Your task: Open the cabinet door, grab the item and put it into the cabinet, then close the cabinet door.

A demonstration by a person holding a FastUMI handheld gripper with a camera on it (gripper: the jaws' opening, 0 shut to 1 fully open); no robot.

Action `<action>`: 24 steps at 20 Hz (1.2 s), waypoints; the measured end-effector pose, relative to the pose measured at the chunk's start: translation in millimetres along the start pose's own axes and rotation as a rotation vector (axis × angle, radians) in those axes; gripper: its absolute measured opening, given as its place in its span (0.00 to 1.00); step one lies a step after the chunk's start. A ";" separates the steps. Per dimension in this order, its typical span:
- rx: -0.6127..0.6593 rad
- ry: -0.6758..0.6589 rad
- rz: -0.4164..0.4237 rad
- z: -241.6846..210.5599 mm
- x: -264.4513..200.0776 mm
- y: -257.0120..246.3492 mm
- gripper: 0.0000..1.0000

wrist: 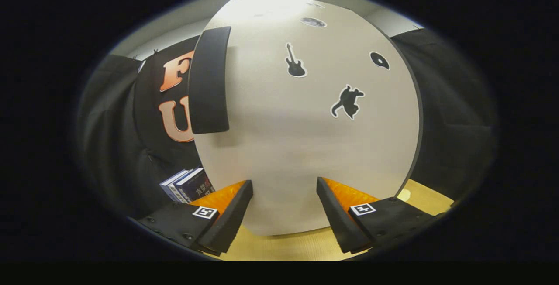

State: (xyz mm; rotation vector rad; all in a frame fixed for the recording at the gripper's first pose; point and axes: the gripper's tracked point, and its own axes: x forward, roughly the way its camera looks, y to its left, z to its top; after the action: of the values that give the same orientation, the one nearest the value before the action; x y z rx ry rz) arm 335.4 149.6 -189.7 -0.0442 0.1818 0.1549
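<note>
Facing the tongs point(284, 206) is one pale cabinet door point(301, 145), standing shut just ahead of the two fingers, which are spread apart with nothing between them but the door's lower face. One dark vertical handle point(208, 80) sits along the door's left edge. Four black stickers mark the door: one guitar point(295, 61), one cat point(347, 101), one round disc shape point(379, 60) toward the right edge, and one oval point(312, 22) near the top. Beside the left finger, to the left of the cabinet, two blue-covered books point(187, 183) lean together; I cannot tell whether they are the item to be stored. The cabinet stands on one light wooden desk point(288, 245), which shows beneath the fingers.
</note>
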 end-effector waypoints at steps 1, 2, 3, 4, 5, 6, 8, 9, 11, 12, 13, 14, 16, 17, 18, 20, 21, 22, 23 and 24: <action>-0.003 -0.001 -0.001 1.1 3.7 0.9 0.95; -0.007 0.000 -0.001 0.9 7.1 1.6 0.95; -0.007 0.007 -0.003 0.2 9.6 1.4 0.95; -0.010 0.024 -0.010 -2.3 9.5 1.1 0.95; -0.012 0.038 -0.023 -4.0 8.3 0.4 0.95; -0.012 0.037 -0.032 -2.4 4.0 1.1 0.95; -0.025 0.047 -0.039 1.5 -9.8 5.5 0.95; -0.034 0.044 -0.041 7.2 -18.4 7.2 0.95; -0.051 0.034 -0.044 26.0 -37.9 10.9 0.95; -0.061 0.031 -0.040 38.1 -46.1 12.4 0.95; -0.070 0.023 -0.046 50.2 -54.5 11.5 0.95; -0.074 0.014 -0.060 64.9 -63.7 9.1 0.95; -0.067 0.003 -0.078 88.9 -82.4 6.5 0.95; -0.065 -0.006 -0.083 99.5 -91.6 6.0 0.95; -0.068 -0.019 -0.092 109.6 -100.1 4.8 0.95; -0.086 -0.043 -0.117 123.4 -114.5 0.0 0.96; -0.093 -0.051 -0.127 127.7 -120.3 -2.3 0.96; -0.093 -0.058 -0.134 131.0 -126.1 -3.6 0.96; -0.085 -0.066 -0.138 134.0 -132.7 -4.6 0.96; -0.074 -0.072 -0.142 136.9 -137.6 -6.4 0.96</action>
State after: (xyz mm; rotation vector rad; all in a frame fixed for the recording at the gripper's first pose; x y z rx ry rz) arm 226.9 130.6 -29.7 -0.1243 0.1011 0.0211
